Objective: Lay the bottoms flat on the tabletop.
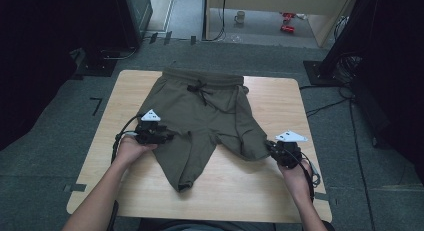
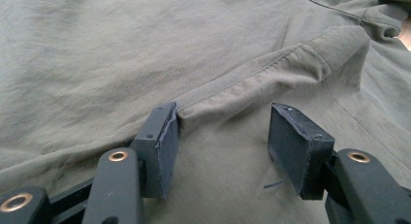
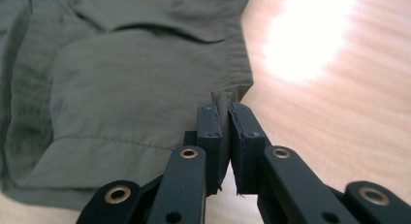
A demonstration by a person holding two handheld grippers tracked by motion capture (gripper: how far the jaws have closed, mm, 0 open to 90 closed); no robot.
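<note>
Nearest the person, the bare front strip of the pale wooden table (image 1: 235, 196) runs smooth and grained, with rounded corners and open room along its near edge. On it lies a pair of olive-green shorts (image 1: 200, 116), of thin woven cloth with a soft crease and stitched hems, spread flat with the waistband at the far side. One leg points toward the near edge and ends in a rumpled hem; the other leg is drawn out sideways toward the right edge of the table.

The right gripper (image 1: 281, 150), held near the right edge of the table, has its black pads pressed together on a pinched fold of that leg's hem corner; in the right gripper view (image 3: 224, 118) the cloth stands up as a small peak between the pads, with bright bare wood just beyond the hem.

The left gripper (image 1: 161, 137) rests on the cloth at the outer side of the near leg. In its own view (image 2: 223, 132) the jaws stand apart, with a stitched seam ridge running across between them; one pad touches the ridge, but nothing is clamped.

Farther off, the elastic waistband carries a dark drawstring (image 1: 200, 91) tied in a bow. Beyond the table's far edge lies grey carpeted floor (image 1: 250, 53), with dark stands and cables at both sides.
</note>
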